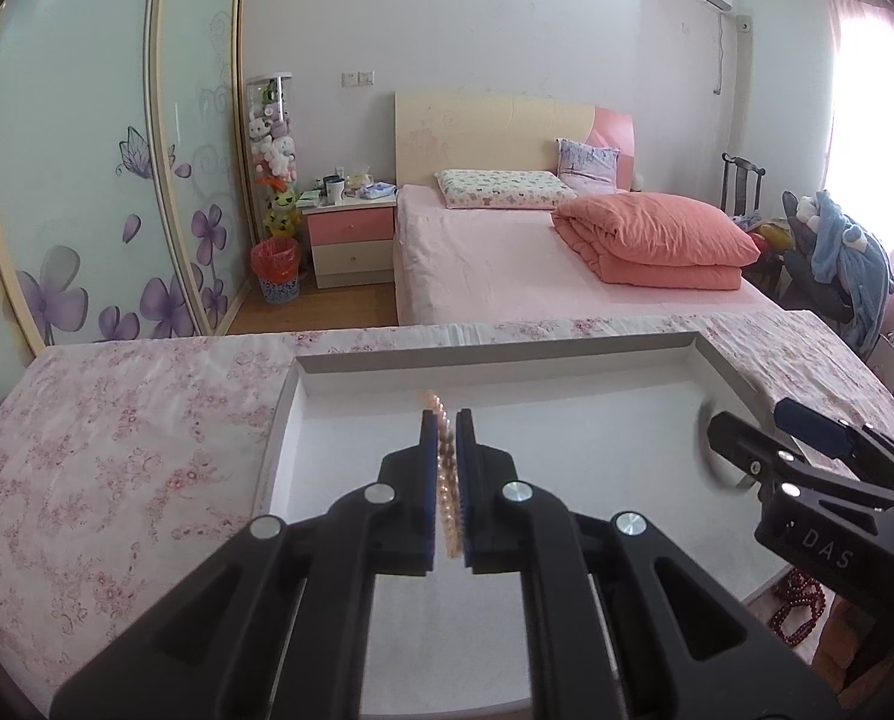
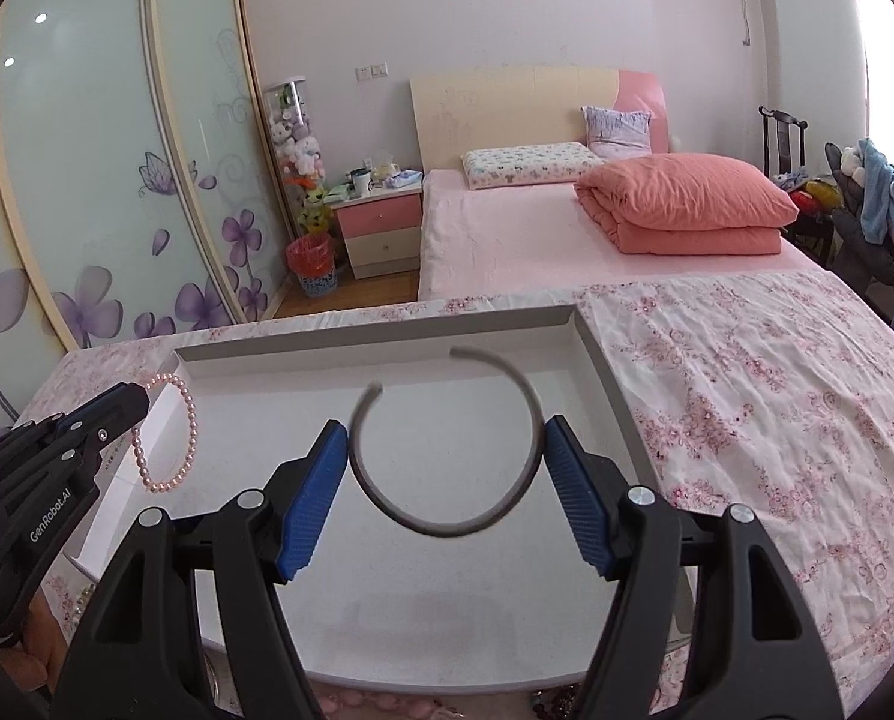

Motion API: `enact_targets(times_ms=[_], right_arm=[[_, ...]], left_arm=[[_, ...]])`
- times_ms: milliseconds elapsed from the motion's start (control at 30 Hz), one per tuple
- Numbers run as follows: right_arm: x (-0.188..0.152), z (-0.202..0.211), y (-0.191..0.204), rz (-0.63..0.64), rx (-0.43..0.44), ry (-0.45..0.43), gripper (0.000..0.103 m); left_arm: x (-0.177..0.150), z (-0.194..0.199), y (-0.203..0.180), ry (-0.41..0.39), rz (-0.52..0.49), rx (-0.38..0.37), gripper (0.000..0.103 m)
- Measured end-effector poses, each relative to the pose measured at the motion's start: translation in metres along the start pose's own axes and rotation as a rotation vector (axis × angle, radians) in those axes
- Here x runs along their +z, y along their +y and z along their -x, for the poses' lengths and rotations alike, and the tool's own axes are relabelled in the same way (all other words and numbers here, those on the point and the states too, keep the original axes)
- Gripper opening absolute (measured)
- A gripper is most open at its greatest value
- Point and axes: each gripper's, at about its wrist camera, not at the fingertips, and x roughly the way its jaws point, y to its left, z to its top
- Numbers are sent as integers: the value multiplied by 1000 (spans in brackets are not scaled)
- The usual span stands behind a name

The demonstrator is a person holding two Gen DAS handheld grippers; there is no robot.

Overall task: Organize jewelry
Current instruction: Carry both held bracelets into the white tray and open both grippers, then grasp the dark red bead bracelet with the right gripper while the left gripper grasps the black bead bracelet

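Observation:
A shallow white tray point(image 1: 351, 363) point(image 2: 597, 348) lies on a pink floral cloth. My left gripper point(image 1: 446, 420) is shut on a pink pearl bracelet point(image 1: 444, 450), held above the tray's left part; the bracelet point(image 2: 177, 438) hangs as a loop from the left gripper point(image 2: 141, 399) in the right wrist view. My right gripper point(image 2: 447, 444) holds a grey open bangle point(image 2: 447, 525) between its blue pads point(image 2: 312, 504), above the tray's middle. The right gripper point(image 1: 765, 426) also shows at the right edge of the left wrist view with the blurred bangle point(image 1: 708, 450).
A dark red bead string point(image 1: 798, 606) lies by the tray's near right corner. More pink beads point(image 2: 387, 702) lie at the tray's near edge. The cloth-covered table point(image 2: 747, 390) extends to the right. A bed point(image 1: 507, 252) and a wardrobe point(image 1: 87, 180) stand beyond.

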Motion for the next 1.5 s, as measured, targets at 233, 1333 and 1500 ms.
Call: enact_targets(times_ms=[233, 1333, 1500], right_arm=[[3, 11, -6, -9, -2, -34, 76], [-74, 38, -44, 114, -72, 265, 71], [-70, 29, -47, 109, -69, 274, 74]], left_arm=[[4, 1, 15, 3, 48, 10, 24], [-85, 109, 77, 59, 51, 38, 62], [-89, 106, 78, 74, 53, 31, 65]])
